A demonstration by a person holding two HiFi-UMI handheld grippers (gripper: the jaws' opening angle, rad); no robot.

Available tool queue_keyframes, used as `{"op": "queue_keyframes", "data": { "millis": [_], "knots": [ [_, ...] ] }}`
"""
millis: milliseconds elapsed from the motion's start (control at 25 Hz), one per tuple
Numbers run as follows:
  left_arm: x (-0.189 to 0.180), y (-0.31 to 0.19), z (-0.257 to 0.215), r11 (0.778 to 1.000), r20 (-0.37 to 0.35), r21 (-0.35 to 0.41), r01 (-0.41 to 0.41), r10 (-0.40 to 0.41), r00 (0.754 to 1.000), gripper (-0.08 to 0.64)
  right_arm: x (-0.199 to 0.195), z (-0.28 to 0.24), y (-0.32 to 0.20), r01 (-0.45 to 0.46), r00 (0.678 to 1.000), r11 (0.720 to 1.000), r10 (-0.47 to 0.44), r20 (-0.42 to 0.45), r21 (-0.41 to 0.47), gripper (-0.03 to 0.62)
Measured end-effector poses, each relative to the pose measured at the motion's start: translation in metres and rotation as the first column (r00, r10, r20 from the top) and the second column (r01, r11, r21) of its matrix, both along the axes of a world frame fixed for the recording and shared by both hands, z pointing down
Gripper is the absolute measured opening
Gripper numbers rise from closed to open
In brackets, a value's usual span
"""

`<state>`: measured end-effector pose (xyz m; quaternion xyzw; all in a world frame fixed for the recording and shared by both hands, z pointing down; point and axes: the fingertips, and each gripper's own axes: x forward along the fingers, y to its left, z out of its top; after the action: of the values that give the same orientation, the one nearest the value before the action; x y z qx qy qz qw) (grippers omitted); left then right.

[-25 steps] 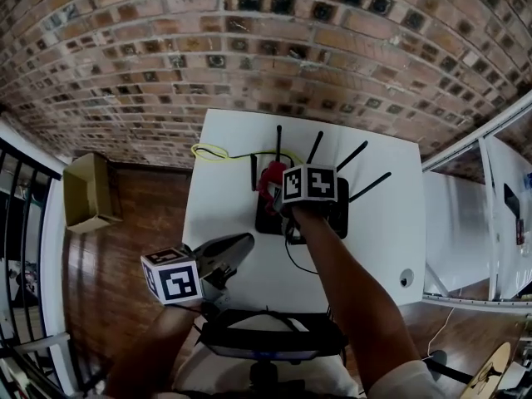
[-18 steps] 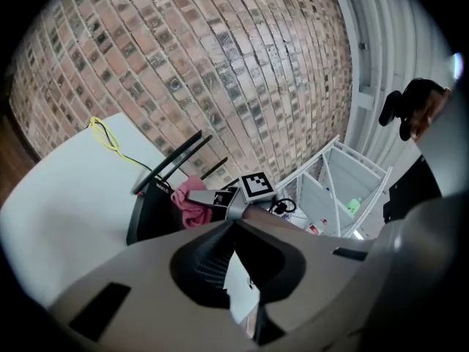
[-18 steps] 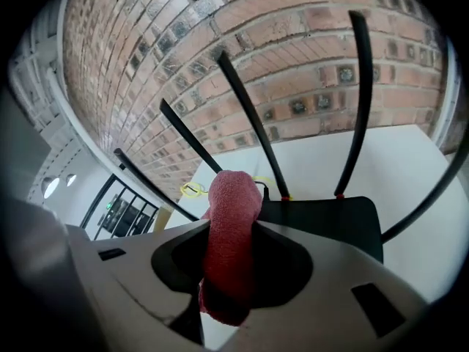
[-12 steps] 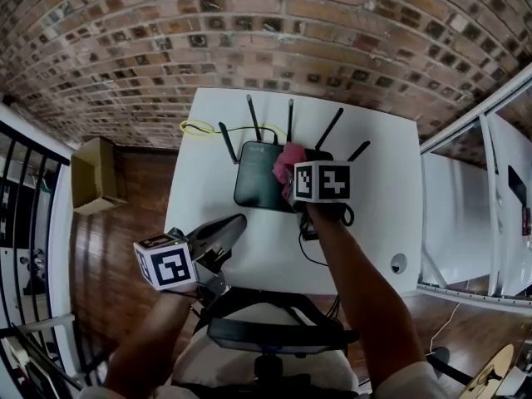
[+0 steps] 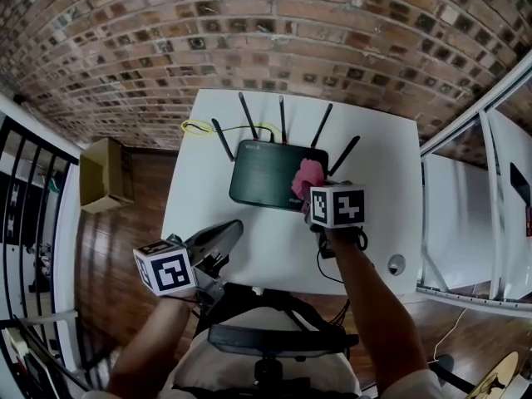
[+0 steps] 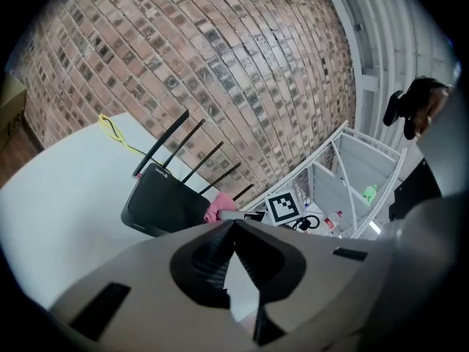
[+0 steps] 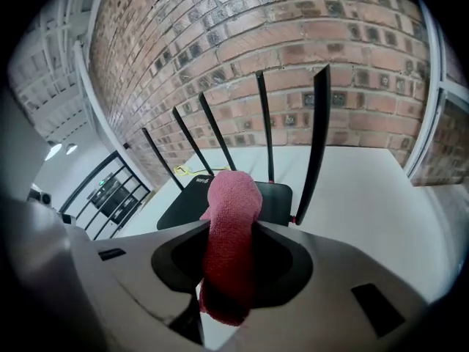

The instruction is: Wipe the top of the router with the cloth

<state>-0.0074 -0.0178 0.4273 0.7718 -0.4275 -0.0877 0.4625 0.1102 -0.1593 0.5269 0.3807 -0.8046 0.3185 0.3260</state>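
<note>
1. The right gripper (image 5: pixel 308 196) holds the pink cloth (image 5: pixel 307 174) in its jaws, over the router's (image 5: pixel 264 177) right end.
2. The left gripper (image 5: pixel 226 233) has its jaws closed on nothing.
3. Wiping looks under way (the left part may need a wipe).

My brick-walled workroom, with the look of a loft office.
Ahead of my left gripper (image 5: pixel 233 227) and right gripper (image 5: pixel 309 191), a bare brick wall (image 5: pixel 266 32) rises behind the white table (image 5: pixel 199 189). Left of my left gripper I see a wooden floor (image 5: pixel 125 256), a cardboard box (image 5: pixel 104 181) and a black metal railing (image 5: pixel 40 138). Right of my right gripper stand white metal frames (image 5: pixel 475 133).
</note>
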Motion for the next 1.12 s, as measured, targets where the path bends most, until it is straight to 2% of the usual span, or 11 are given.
{"op": "queue_keyframes", "data": {
  "millis": [240, 480, 560, 760, 920, 1120],
  "knots": [
    [-0.006, -0.002, 0.011, 0.999, -0.019, -0.025, -0.037, 0.036, 0.999, 0.025, 0.028, 0.006, -0.003, -0.012, 0.995, 1.0, 0.013, -0.098, 0.016, 0.141],
    [-0.034, -0.006, 0.018, 0.996, -0.013, -0.039, -0.076, 0.076, 0.997, 0.025, 0.045, 0.018, -0.007, -0.091, 0.976, 0.996, 0.091, -0.198, 0.009, 0.141],
    [-0.042, -0.007, 0.018, 0.994, -0.032, -0.043, -0.097, 0.096, 0.995, 0.025, 0.046, 0.021, -0.001, -0.097, 0.969, 0.995, 0.091, -0.229, -0.016, 0.141],
    [-0.062, -0.011, 0.026, 0.987, -0.043, -0.056, -0.153, 0.15, 0.988, 0.025, 0.04, 0.047, 0.022, -0.085, 0.953, 0.987, 0.04, -0.3, -0.138, 0.141],
    [-0.073, -0.016, 0.026, 0.982, -0.061, -0.03, -0.189, 0.187, 0.981, 0.025, 0.039, 0.057, 0.021, -0.129, 0.938, 0.983, 0.079, -0.337, -0.13, 0.141],
    [-0.086, -0.016, 0.028, 0.974, -0.076, -0.026, -0.223, 0.221, 0.972, 0.025, 0.029, 0.059, 0.021, -0.108, 0.924, 0.987, 0.054, -0.38, -0.122, 0.132]
  ]
}}
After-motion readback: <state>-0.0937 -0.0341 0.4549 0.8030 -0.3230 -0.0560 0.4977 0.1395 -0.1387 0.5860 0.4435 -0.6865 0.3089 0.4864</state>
